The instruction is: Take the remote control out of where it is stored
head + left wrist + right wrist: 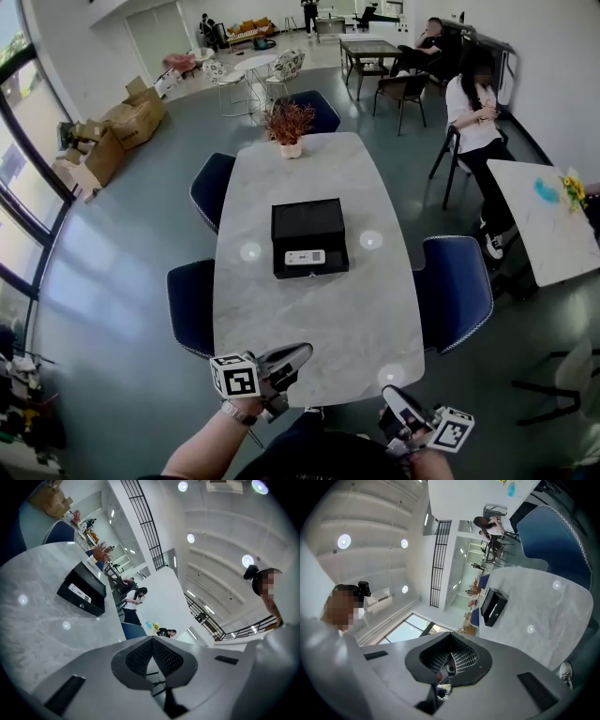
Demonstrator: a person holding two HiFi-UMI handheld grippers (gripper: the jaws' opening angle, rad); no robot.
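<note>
Small white remote control (305, 257) lying flat in the front half of an open black rectangular box (308, 223), mid grey marble counter (319, 319), left tongs (298, 354) and right tongs (392, 396) by the near edge, well apart from it, both closed on nothing.

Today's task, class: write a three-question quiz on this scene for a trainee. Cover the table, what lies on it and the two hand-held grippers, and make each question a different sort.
1. True or false: the remote lies in the black box on the table.
2. What stands at the table's far end? A) a potted plant B) a lamp C) a laptop
3. Fill in: the left hand-held gripper and the right hand-held gripper, both at the near edge, have their jaws ____.
Key: 1 true; 2 A; 3 shut.
</note>
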